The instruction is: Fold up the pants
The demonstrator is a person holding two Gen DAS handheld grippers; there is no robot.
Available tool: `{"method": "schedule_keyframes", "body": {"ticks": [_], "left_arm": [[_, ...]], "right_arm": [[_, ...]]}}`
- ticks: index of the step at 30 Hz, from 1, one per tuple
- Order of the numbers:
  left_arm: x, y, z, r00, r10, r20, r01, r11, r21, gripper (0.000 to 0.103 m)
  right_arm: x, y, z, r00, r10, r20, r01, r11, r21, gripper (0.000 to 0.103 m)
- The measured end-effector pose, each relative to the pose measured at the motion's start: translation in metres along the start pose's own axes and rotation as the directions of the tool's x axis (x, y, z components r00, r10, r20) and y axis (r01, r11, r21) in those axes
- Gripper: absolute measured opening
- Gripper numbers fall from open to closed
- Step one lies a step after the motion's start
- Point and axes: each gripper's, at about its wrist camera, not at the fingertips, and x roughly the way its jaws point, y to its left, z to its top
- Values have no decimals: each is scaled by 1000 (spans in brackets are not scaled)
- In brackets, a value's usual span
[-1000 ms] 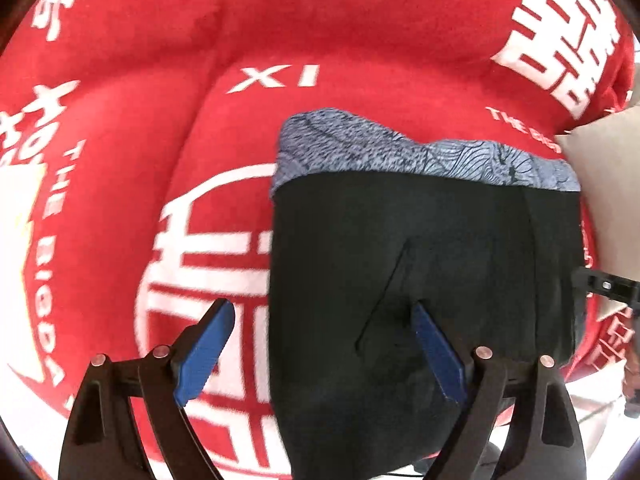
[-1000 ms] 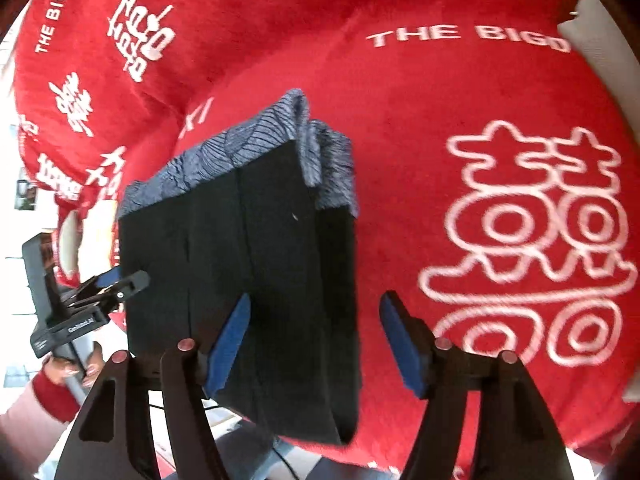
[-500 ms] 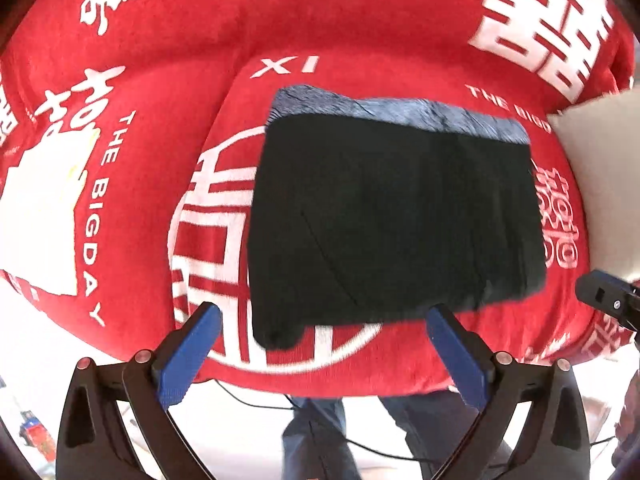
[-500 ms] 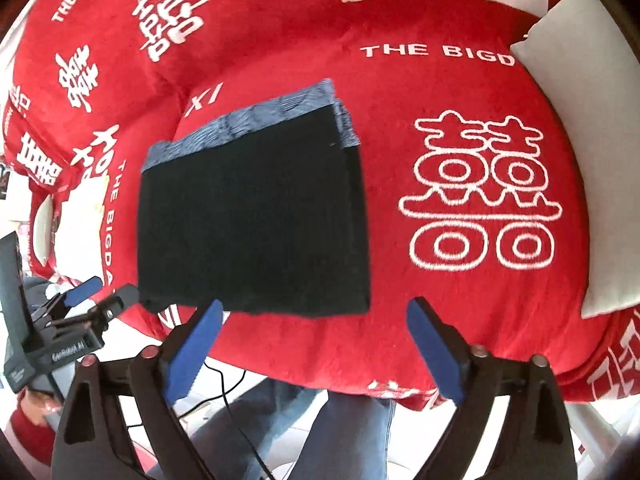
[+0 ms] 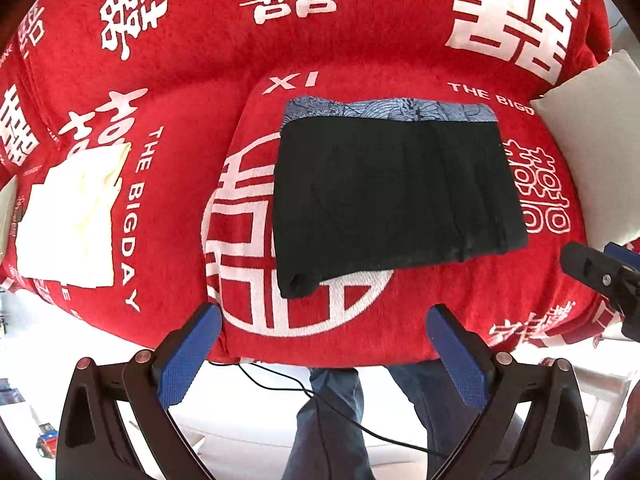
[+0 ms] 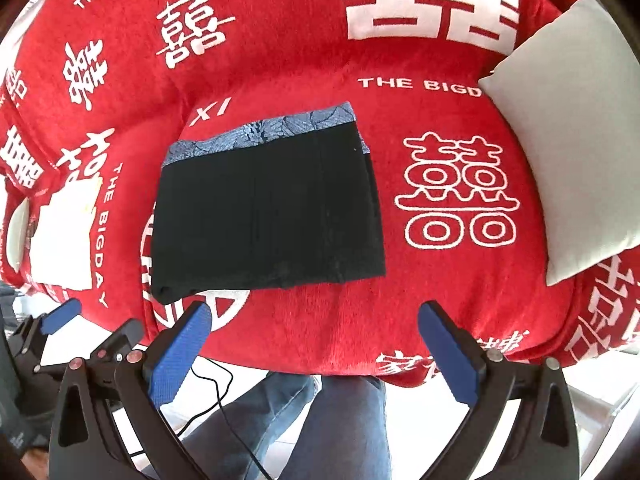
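The black pants [image 5: 392,196] lie folded into a flat rectangle on the red sofa seat, with a blue patterned waistband along the far edge. They also show in the right wrist view [image 6: 268,212]. My left gripper [image 5: 324,356] is open and empty, held back from the sofa's front edge, clear of the pants. My right gripper [image 6: 316,352] is open and empty too, also off the front edge. The right gripper's tip shows at the right of the left wrist view [image 5: 600,276]; the left gripper shows at the lower left of the right wrist view [image 6: 60,332].
The red sofa cover [image 5: 360,48] with white characters fills both views. A folded cream cloth [image 5: 72,216] lies on the seat to the left. A grey cushion [image 6: 576,140] leans at the right. The person's jeans-clad legs [image 6: 320,424] and a thin cable [image 6: 216,396] are below.
Both grippers have drawn back and up from the pants, past the sofa's front edge, and stayed open. The folded pants stay lying on the seat.
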Motion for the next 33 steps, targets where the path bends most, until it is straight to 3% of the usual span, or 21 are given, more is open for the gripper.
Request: {"method": "schedule_keyframes", "body": {"ticks": [12,33], "left_arm": [[-15,12,-8,1000,7,15,-7,1000,20,103],[-17,16,4,999,-11,31,9,998,59,103]], "right_arm": [[-21,22,-12,999,-30,28,31,999,-12,103],[-22,49,-5,990,-137,30,139,988,-67,103]]}}
